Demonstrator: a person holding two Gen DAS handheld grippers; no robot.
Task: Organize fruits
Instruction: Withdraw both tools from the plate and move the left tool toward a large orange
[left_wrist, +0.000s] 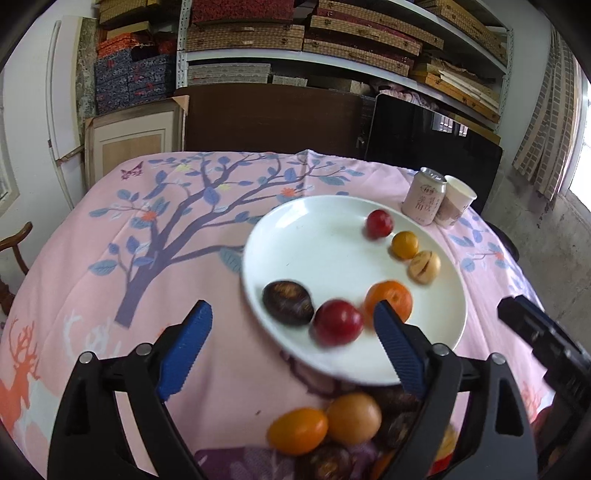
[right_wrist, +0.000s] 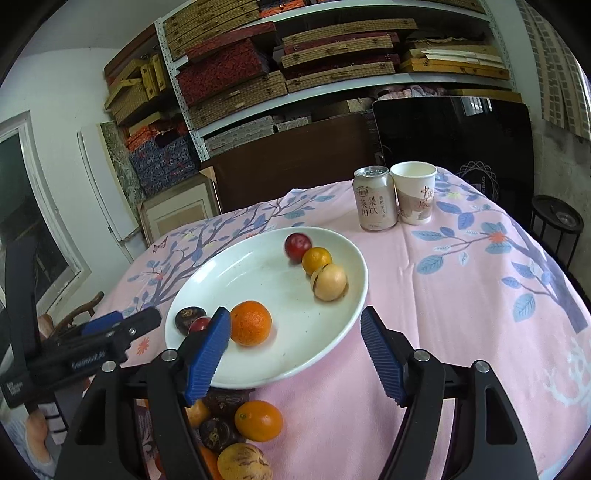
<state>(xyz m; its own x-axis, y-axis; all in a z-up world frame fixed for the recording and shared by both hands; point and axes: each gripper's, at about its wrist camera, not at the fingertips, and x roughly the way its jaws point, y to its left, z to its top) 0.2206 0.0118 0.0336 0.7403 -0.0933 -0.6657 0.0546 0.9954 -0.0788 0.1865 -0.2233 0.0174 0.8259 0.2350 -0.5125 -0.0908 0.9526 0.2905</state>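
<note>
A: Where is there free room on the worktop (left_wrist: 110, 236)?

B: The whole left stretch of the pink cloth, left of the white plate (left_wrist: 295, 236), lies bare. The plate's middle is open too; its fruits sit along the near and right parts.

A: And the obstacles?

B: A drink can (right_wrist: 375, 201) and a paper cup (right_wrist: 413, 197), touching each other, stand at the far side beyond the plate. A heap of fruit (right_wrist: 236, 432) crowds the near edge, just below the plate's rim.

A: The right side?

B: Bare cloth right of the plate. The left claw (left_wrist: 291, 343) and the right claw (right_wrist: 295, 354), both spread with nothing between the pads, hang over the plate's near rim.
</note>
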